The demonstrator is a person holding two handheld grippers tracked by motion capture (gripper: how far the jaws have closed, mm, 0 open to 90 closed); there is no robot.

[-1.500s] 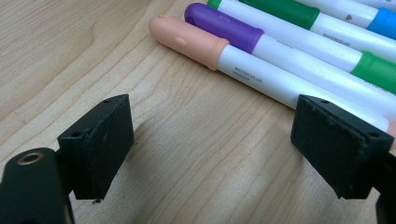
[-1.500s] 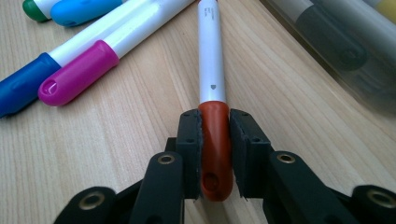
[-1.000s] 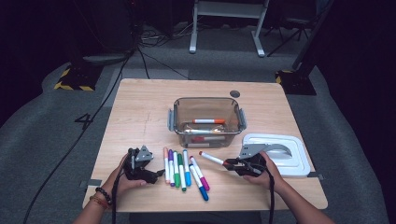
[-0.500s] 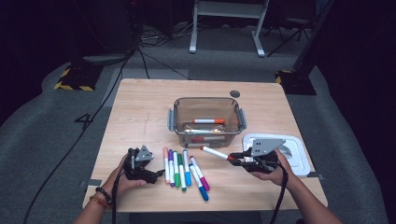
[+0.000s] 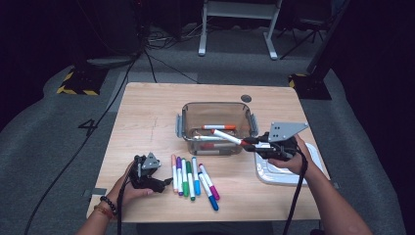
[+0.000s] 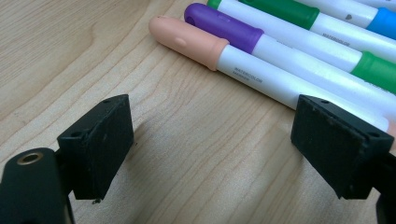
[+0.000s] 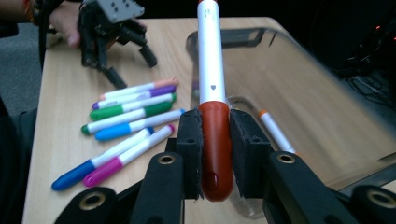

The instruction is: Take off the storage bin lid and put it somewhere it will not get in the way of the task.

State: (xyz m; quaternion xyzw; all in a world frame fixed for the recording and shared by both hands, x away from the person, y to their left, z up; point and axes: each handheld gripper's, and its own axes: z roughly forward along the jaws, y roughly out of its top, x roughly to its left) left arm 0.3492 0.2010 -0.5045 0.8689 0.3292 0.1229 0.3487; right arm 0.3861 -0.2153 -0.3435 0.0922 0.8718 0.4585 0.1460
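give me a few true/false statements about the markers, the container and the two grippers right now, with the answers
1. The right gripper is shut on a red-capped marker. True.
2. The clear container holds no markers. False: an orange-capped marker lies inside it.
3. The left gripper has its jaws open with bare table between them. True.
4. The loose markers on the table lie to the right of the container in the high view. False: the row, from the peach-capped marker to the blue-capped marker, lies in front of it, nearer the person.
5. The left gripper holds the purple-capped marker. False: that marker lies on the table beyond its jaws.
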